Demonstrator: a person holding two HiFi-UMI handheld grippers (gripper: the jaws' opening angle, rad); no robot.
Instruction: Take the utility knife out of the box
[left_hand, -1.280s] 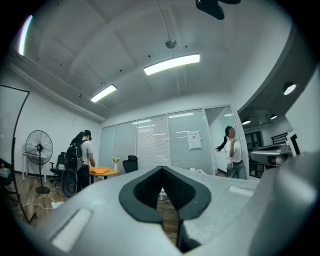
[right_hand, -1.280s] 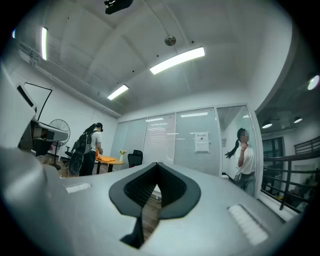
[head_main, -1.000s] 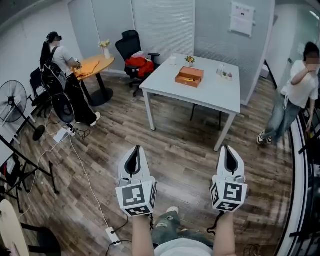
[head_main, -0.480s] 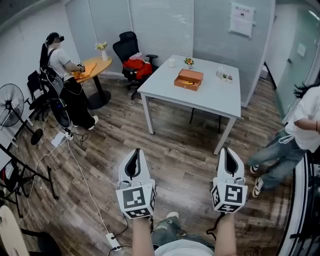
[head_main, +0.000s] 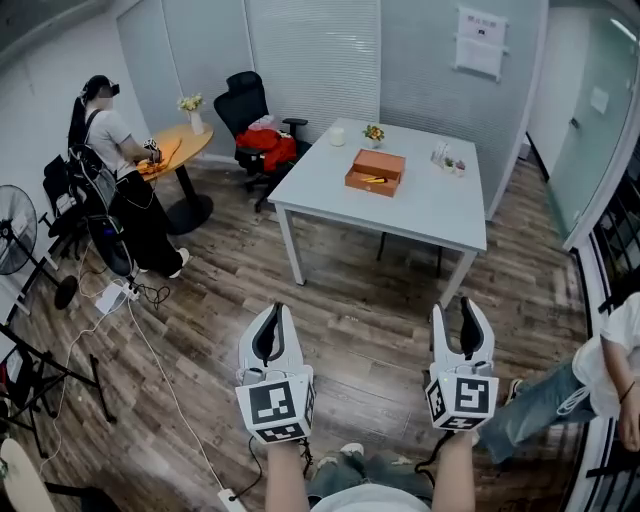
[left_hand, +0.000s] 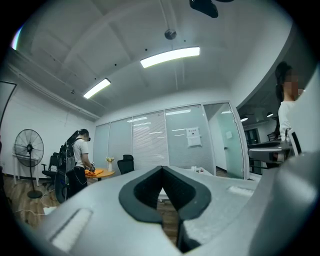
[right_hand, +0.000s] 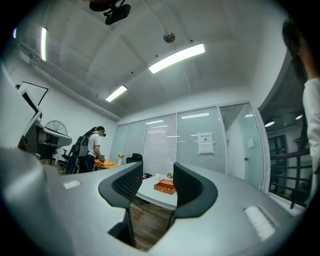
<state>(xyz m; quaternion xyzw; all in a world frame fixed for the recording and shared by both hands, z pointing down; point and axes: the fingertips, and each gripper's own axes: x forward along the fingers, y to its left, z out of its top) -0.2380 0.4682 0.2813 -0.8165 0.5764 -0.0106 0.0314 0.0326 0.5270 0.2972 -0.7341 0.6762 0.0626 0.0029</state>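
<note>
Utility knife (head_main: 372, 180) shows only as one thin yellow shape lying inside the single open orange-brown box (head_main: 366, 189), too small to make out in detail. That box sits toward the far middle of the one white table (head_main: 430, 205), well back from its near edge. You hold two grippers low in the head view, both well short of the table. Your left gripper (head_main: 276, 310) has its jaws together, with nothing between them. Your right gripper (head_main: 461, 310) has just been opening; its jaws stand apart and empty, and its own view frames the distant box in the gap. On the table you also have one white cup (head_main: 337, 136), one small flower pot (head_main: 374, 132) and a cluster of small items (head_main: 447, 155) near the far right edge. Two people are in the room: one stands at the round wooden table (head_main: 180, 148) on the left, and the other (head_main: 590, 385) is at the lower right, a leg reaching close to your right gripper. One black office chair (head_main: 250, 105) holds a red bundle (head_main: 268, 150), and one standing fan (head_main: 15, 240) is at the left edge. Bare wood floor (head_main: 360, 300) lies open between your grippers and the table's near edge. One cable (head_main: 165, 355) trails along the floor left of your left gripper.
</note>
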